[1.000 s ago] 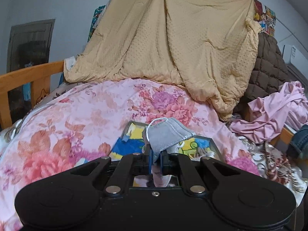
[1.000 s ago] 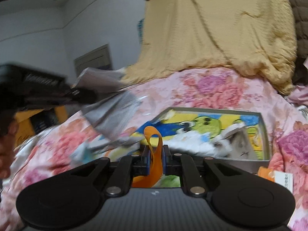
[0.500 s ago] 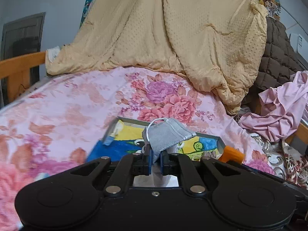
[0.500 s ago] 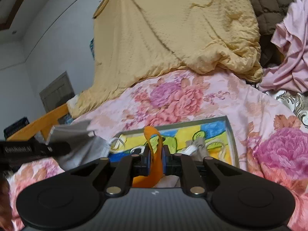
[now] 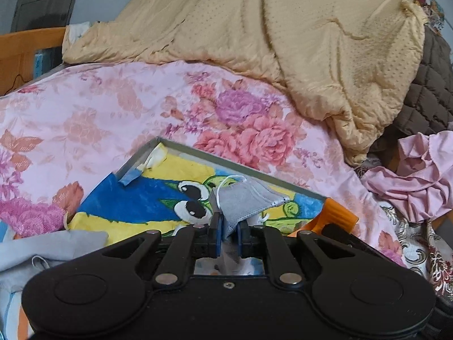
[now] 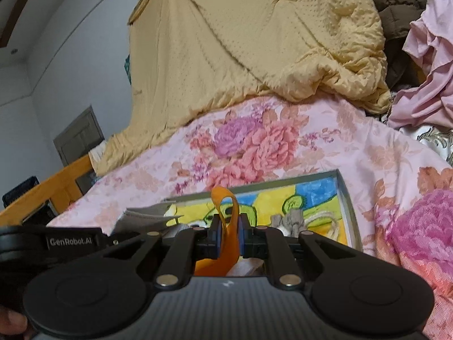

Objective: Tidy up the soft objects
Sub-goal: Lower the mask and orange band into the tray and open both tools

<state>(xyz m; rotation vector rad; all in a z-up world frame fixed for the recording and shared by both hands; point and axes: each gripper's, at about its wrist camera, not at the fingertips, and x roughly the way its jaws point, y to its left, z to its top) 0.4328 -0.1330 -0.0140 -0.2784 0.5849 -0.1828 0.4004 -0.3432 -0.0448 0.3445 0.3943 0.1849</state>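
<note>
A floral pink quilt (image 5: 119, 104) covers the bed, with a yellow blanket (image 5: 283, 28) heaped behind the grey-rimmed tray (image 5: 226, 165) that lies on it. The tray, lined with a bright cartoon cloth, sits directly ahead of and below both claws, its long side running across the left view. The left gripper (image 5: 228, 236) pinches the lower corner of a grey face mask (image 5: 246, 202), its jaws having just eased slightly; the mask hangs over the tray's middle. The right gripper (image 6: 228, 236), clenched on an orange strap (image 6: 226, 221), hovers at the tray's near edge. A crumpled pink garment (image 5: 419, 187) lies beyond the tray's right end. Nothing blocks the drop; both hands look equally near.
</note>
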